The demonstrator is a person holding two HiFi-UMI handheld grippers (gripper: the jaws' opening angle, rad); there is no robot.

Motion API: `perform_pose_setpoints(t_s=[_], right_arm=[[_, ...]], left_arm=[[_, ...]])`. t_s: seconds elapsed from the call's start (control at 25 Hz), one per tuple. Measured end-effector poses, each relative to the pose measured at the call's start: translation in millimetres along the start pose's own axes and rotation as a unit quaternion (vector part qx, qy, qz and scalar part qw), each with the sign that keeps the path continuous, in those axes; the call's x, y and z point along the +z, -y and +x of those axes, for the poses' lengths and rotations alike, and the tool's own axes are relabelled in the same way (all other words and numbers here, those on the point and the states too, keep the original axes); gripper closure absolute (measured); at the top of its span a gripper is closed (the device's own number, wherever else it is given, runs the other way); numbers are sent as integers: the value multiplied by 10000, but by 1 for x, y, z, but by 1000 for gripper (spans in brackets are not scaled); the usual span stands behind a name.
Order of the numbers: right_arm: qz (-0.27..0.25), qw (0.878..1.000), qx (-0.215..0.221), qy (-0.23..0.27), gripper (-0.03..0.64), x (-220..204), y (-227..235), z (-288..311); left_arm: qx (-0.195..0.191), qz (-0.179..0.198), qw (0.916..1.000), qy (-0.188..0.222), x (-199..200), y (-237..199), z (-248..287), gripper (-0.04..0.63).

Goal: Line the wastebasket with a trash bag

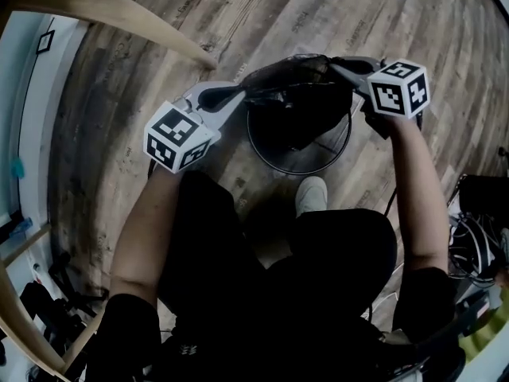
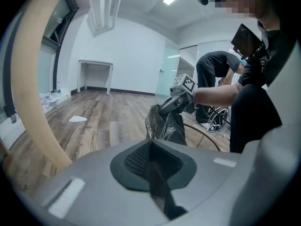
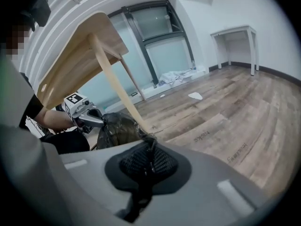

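Note:
A round black wire wastebasket (image 1: 318,159) stands on the wood floor in front of the person's feet. Above its rim hangs a black trash bag (image 1: 290,78), stretched between both grippers. My left gripper (image 1: 241,95) is shut on the bag's left edge, and a strip of black film runs between its pads (image 2: 151,147). My right gripper (image 1: 340,68) is shut on the bag's right edge (image 3: 149,142). In the left gripper view the bag (image 2: 167,124) hangs crumpled under the right gripper, over the basket's rim (image 2: 207,138). In the right gripper view the bag (image 3: 117,128) bunches at the left gripper (image 3: 99,121).
A light wooden table leg (image 1: 119,10) slants across the upper left, close to the left gripper. The person's white shoe (image 1: 310,193) rests beside the basket. Cables and gear (image 1: 477,237) lie at the right. Another person (image 2: 214,79) bends over farther back. A white desk (image 2: 94,74) stands by the wall.

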State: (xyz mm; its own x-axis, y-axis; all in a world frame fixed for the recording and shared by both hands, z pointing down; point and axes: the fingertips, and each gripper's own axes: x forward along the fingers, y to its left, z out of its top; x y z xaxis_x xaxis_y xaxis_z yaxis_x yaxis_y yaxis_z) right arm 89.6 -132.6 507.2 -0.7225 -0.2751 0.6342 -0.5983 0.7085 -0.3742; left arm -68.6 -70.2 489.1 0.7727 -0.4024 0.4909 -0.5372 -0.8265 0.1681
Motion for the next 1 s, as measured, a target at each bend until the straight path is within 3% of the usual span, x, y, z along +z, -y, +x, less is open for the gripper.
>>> perform_pose_setpoints(t_s=[0.16, 0.4, 0.64, 0.72, 0.84, 0.88, 0.96, 1.0], right_arm=[[182, 9997, 57, -177, 612, -6, 23, 19], [1002, 9936, 447, -284, 612, -27, 51, 47], [1264, 9854, 889, -715, 612, -74, 51, 56], [1399, 9823, 1132, -525, 612, -82, 40, 50], [1284, 9855, 1089, 205, 588, -71, 37, 35], [1294, 9854, 1001, 462, 555, -65, 41, 27], [1368, 9825, 897, 887, 447, -56, 48, 9], [1368, 9808, 897, 1066, 429, -50, 48, 0]], left_arm=[[-79, -431, 9986, -311, -21, -23, 20, 592], [-241, -1387, 9886, -529, -56, -48, 36, 592], [-815, -1593, 9806, -806, -85, -29, 38, 592], [-1001, -1720, 9772, -735, -92, -18, 38, 592], [-1211, -1740, 9770, -210, -78, -11, 29, 582], [-1239, -1694, 9777, -71, -72, -12, 26, 524], [-1230, -1568, 9799, 93, -66, -15, 17, 332], [-1208, -1505, 9810, 190, -63, -17, 12, 311]])
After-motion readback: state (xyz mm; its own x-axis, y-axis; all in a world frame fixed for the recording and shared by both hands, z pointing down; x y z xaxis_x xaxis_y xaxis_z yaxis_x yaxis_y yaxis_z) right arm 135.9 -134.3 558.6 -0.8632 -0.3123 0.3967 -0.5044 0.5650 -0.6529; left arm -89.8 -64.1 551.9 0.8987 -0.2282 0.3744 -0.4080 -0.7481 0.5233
